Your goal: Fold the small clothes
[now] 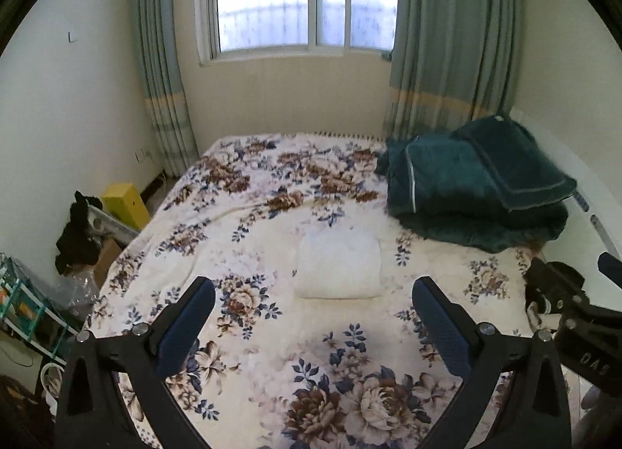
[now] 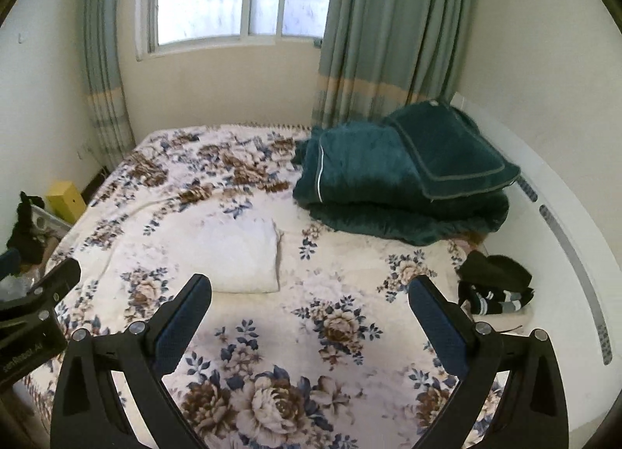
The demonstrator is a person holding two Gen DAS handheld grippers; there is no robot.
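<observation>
A folded white garment lies flat on the floral bedspread in the middle of the bed; it also shows in the right wrist view. My left gripper is open and empty, raised above the bed just short of the garment. My right gripper is open and empty, above the bed to the right of the garment. A small pile of dark clothes with striped cuffs lies at the bed's right edge, right of my right gripper.
A folded dark green quilt with a pillow fills the far right of the bed. A white headboard runs along the right. A yellow box, dark clothes and shelves stand on the floor at the left. Window and curtains behind.
</observation>
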